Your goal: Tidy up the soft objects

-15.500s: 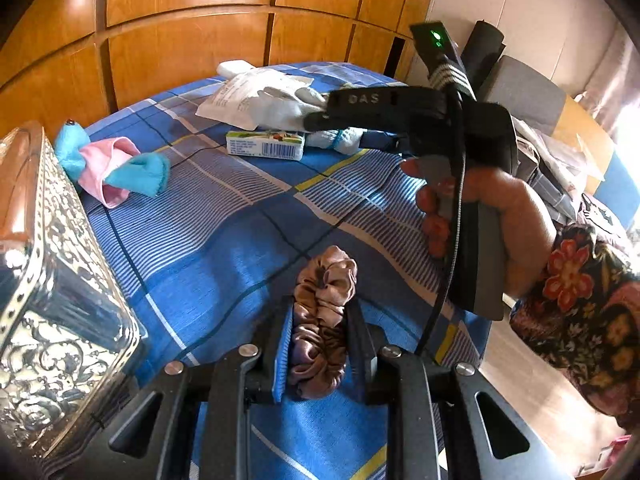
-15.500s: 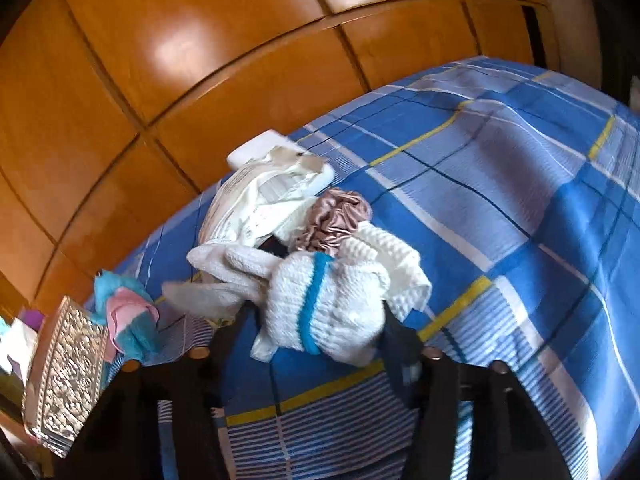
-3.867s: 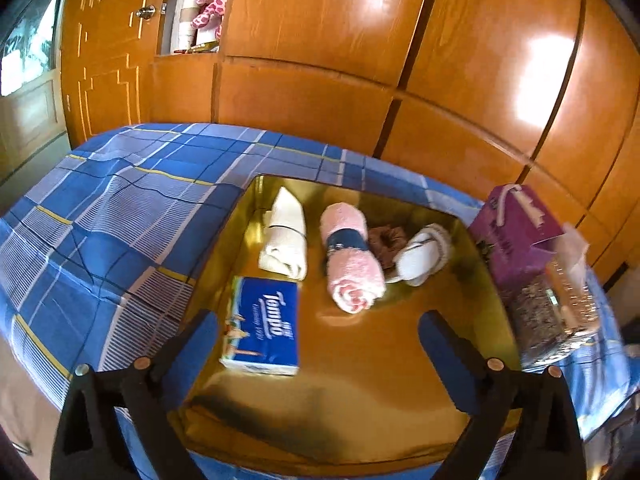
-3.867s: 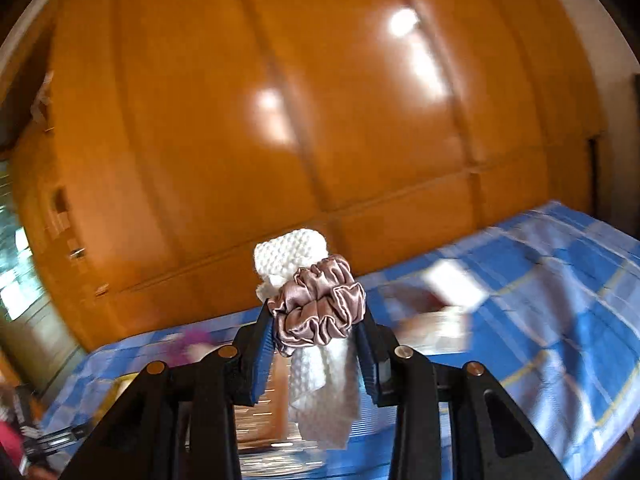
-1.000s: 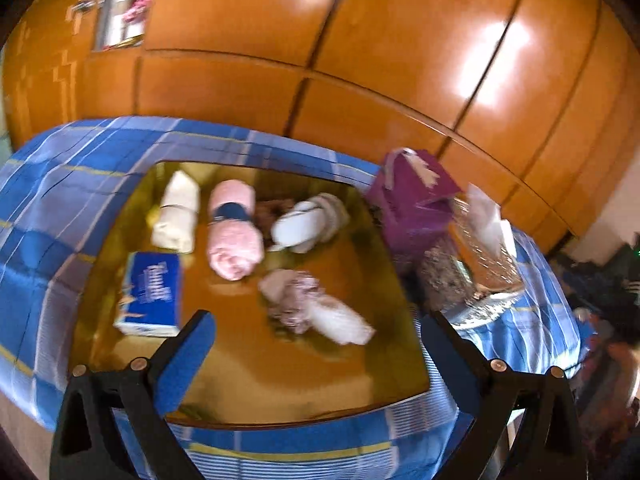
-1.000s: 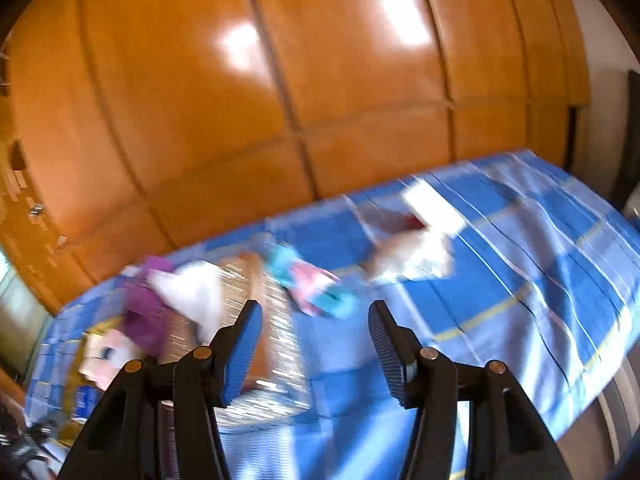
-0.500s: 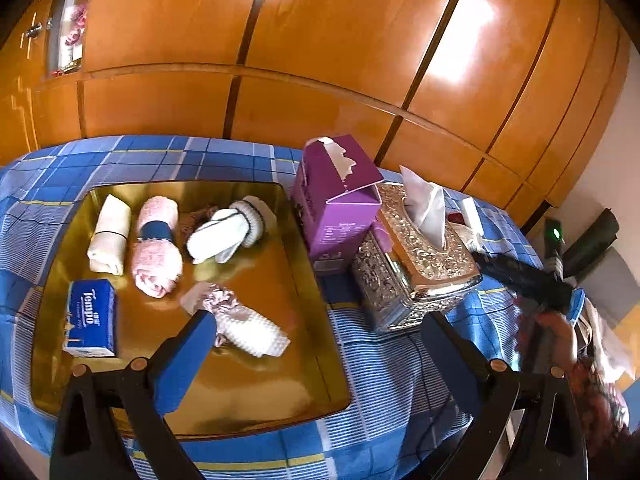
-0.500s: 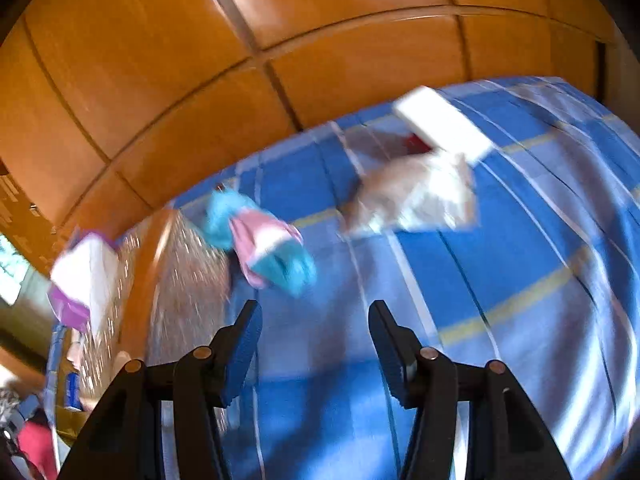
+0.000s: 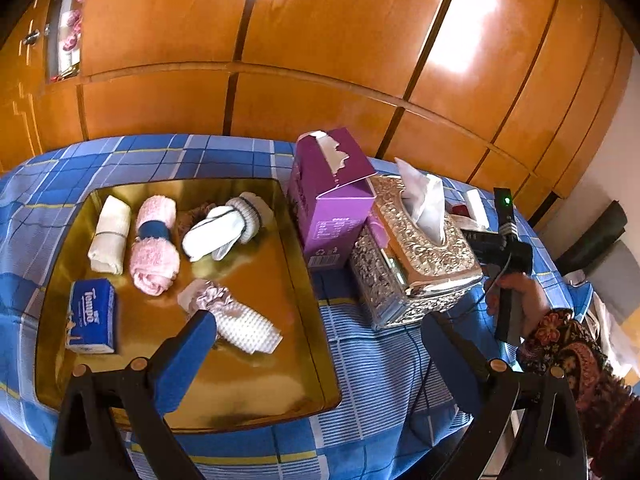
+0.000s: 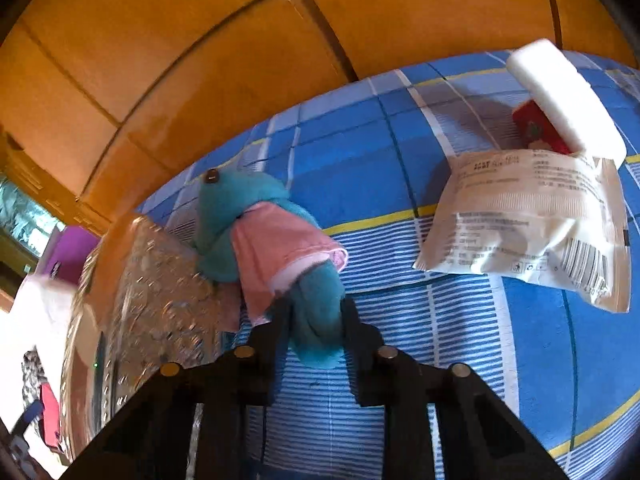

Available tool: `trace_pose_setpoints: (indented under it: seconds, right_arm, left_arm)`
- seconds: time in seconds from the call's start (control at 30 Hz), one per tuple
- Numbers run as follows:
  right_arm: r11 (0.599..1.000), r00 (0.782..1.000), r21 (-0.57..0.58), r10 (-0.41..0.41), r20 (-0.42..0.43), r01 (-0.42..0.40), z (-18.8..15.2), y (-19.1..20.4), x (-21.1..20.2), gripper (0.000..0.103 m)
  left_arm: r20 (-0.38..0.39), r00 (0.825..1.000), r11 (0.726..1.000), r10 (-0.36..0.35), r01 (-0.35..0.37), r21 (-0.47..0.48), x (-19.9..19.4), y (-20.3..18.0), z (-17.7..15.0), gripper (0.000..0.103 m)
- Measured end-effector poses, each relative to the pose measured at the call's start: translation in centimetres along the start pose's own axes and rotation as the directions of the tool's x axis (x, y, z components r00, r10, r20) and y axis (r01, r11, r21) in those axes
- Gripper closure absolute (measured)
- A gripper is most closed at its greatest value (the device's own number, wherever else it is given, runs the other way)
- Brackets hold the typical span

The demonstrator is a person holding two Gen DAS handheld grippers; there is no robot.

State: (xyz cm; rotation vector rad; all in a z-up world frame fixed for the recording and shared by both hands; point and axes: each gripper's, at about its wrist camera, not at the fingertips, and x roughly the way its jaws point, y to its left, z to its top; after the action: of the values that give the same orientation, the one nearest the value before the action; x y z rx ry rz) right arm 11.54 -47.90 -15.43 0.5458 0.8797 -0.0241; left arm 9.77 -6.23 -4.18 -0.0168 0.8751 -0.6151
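Note:
A teal plush toy (image 10: 272, 248) in a pink dress lies on the blue checked cloth against a silver tissue box (image 10: 152, 280). My right gripper (image 10: 314, 320) is closing, and its pads press on the toy's teal leg. In the left wrist view that gripper (image 9: 502, 240) shows behind the silver box, held by a hand. My left gripper (image 9: 316, 344) hangs open over the near edge of a gold tray (image 9: 256, 392). The tray holds a cream roll (image 9: 110, 232), a pink towel roll (image 9: 154, 256), a white sock (image 9: 224, 232) and a white knit cloth with a scrunchie (image 9: 236, 316).
A blue tissue pack (image 9: 92, 316) lies in the tray's near left corner. A purple tissue box (image 9: 332, 208) and the silver tissue box (image 9: 412, 252) stand right of the tray. A white packet (image 10: 528, 220), a white block (image 10: 564, 96) and a red item (image 10: 536, 128) lie beyond the toy.
My right gripper dropped toward the plush toy and shut on its leg; before, its jaws were wide and empty. My left gripper's view swung right, bringing the tissue boxes in.

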Motion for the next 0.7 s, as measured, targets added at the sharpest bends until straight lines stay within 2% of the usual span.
trace_pose_setpoints:
  seconds: [0.13,0.3,0.4,0.43,0.5,0.57,0.63,0.7]
  right_arm:
    - [0.998,0.998,-0.047,-0.045,0.041,0.047,-1.9,0.2,-2.5,0.088]
    - [0.995,0.993,0.055,-0.089,0.075,0.085,-5.3,-2.0,-7.1,0.088]
    - [0.995,0.998,0.097,0.000,0.063,-0.006,-7.9,-3.4,-9.1,0.081]
    - [0.993,0.997,0.113,0.029,0.071,-0.037,-8.7,-3.9,-9.8,0.075]
    - [0.990,0.992,0.140,0.006,0.123,-0.023,-9.5,-4.8,-11.4,0.065]
    - [0.986,0.974,0.162,-0.076,0.215,0.041,-9.8,-5.9,-13.0,0.062]
    - [0.977,0.945,0.198,-0.132,0.299,0.073,-9.4,-7.3,-14.0,0.061]
    - [0.969,0.914,0.228,-0.179,0.364,0.099,-9.0,-8.5,-14.4,0.061]
  left_arm:
    - [-0.009,1.000,0.999,-0.014,0.015,0.034,0.7,-1.4,0.7,0.000]
    - [-0.023,0.997,0.995,-0.070,0.072,0.074,1.9,-4.3,1.8,0.000]
    - [-0.048,0.993,0.987,-0.111,0.116,0.114,3.1,-7.2,2.4,0.000]
    - [-0.058,0.990,0.983,-0.126,0.133,0.128,3.5,-8.4,2.6,0.000]
    - [-0.083,0.985,0.974,-0.150,0.162,0.159,4.5,-11.1,3.2,0.000]
    - [-0.115,0.979,0.964,-0.171,0.190,0.184,5.7,-14.3,3.9,0.000]
    - [-0.155,0.968,0.957,-0.197,0.224,0.184,7.3,-17.5,4.8,0.000]
    - [-0.176,0.967,0.957,-0.186,0.218,0.191,8.8,-19.9,5.3,0.000]
